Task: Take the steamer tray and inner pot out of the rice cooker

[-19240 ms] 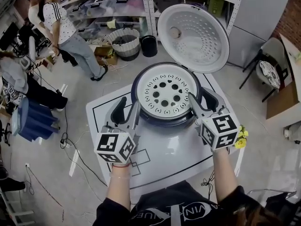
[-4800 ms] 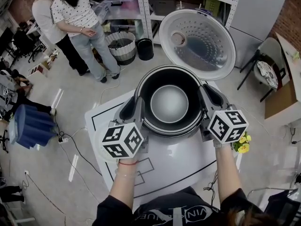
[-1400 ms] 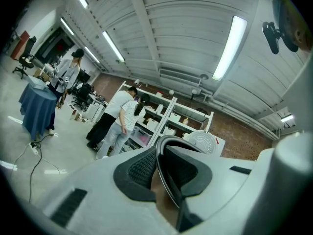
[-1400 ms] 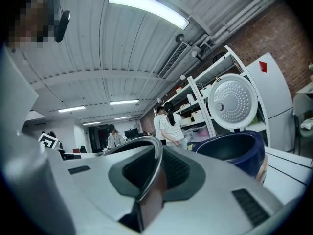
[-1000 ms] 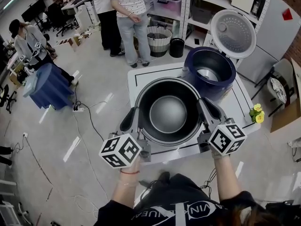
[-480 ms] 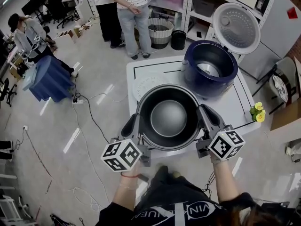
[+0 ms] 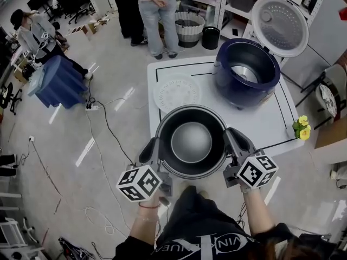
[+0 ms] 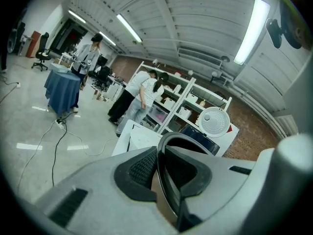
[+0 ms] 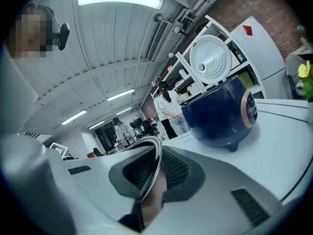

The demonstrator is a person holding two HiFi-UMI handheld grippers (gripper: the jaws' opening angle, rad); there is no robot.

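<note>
The dark metal inner pot [image 7: 191,142] hangs over the near part of the white table [image 7: 271,124], held by its rim on both sides. My left gripper [image 7: 158,149] is shut on the pot's left rim [image 8: 164,146]. On the opposite rim [image 9: 155,160] my right gripper [image 7: 231,145] is shut as well. The round white steamer tray [image 7: 175,93] lies flat on the table's left part. The dark blue rice cooker [image 7: 247,72] stands at the back right with its lid [image 7: 283,18] up and its well without a pot.
Yellow flowers [image 7: 301,128] sit at the table's right edge. People stand by shelves [image 7: 157,10] beyond the table. A blue-draped stand [image 7: 54,80] and floor cables [image 7: 103,118] are at the left. A chair [image 7: 328,99] stands to the right.
Both grippers have brought the pot lower and nearer to me, away from the cooker. The steamer tray, hidden behind the pot a second ago, now shows whole.
</note>
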